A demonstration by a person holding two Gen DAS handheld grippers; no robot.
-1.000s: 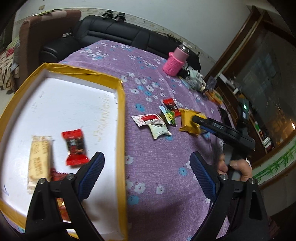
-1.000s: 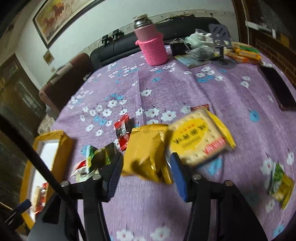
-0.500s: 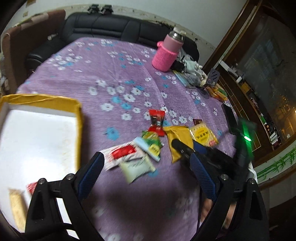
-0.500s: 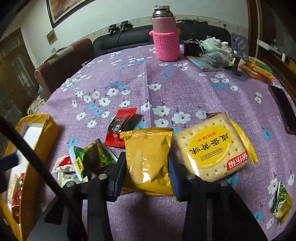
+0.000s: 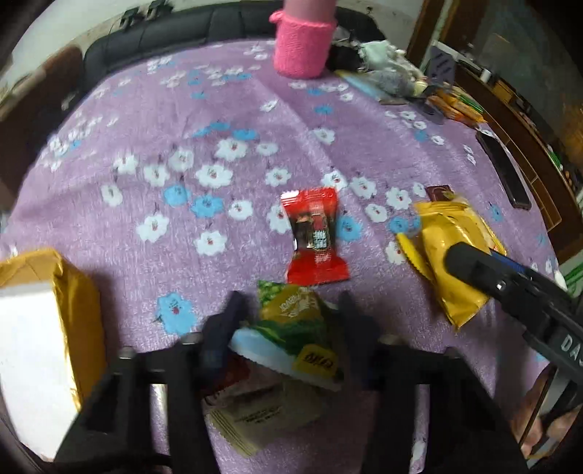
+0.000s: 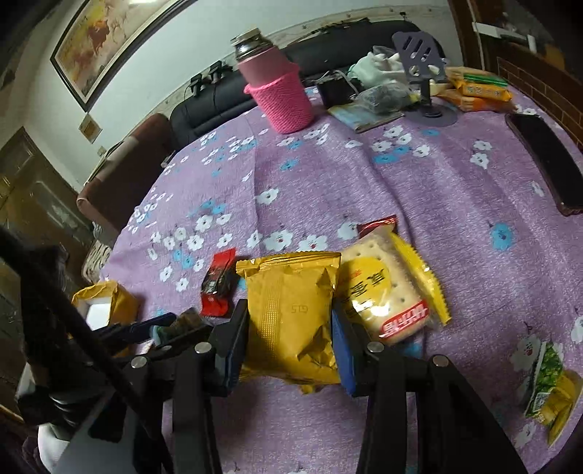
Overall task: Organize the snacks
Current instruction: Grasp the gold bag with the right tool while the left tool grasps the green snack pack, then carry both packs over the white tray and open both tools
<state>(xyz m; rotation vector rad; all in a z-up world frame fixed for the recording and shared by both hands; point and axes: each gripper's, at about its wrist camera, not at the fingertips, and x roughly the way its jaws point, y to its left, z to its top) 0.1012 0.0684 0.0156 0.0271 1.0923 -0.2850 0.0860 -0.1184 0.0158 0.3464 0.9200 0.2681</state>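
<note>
Snack packets lie on a purple flowered tablecloth. My left gripper (image 5: pixel 291 310) straddles a green and yellow packet (image 5: pixel 295 328), jaws partly closed at its sides; the view is blurred. A red packet (image 5: pixel 313 237) lies just beyond it, and white packets (image 5: pixel 255 415) lie under it. My right gripper (image 6: pixel 288 321) has its jaws around a plain yellow bag (image 6: pixel 291 313), pads touching its sides. A yellow cracker packet (image 6: pixel 386 291) lies right of it. The yellow-edged white box (image 5: pixel 36 335) is at the left.
A pink-sleeved flask (image 6: pixel 280 94) stands at the back. A black phone (image 6: pixel 546 160) lies at the right, a phone stand (image 6: pixel 426 87) and clutter behind. Another green packet (image 6: pixel 546 390) lies at the near right. A black sofa (image 5: pixel 175 32) is beyond the table.
My left gripper has moved from over the box to the snack pile and narrowed around the green packet. My right gripper has closed in on the yellow bag.
</note>
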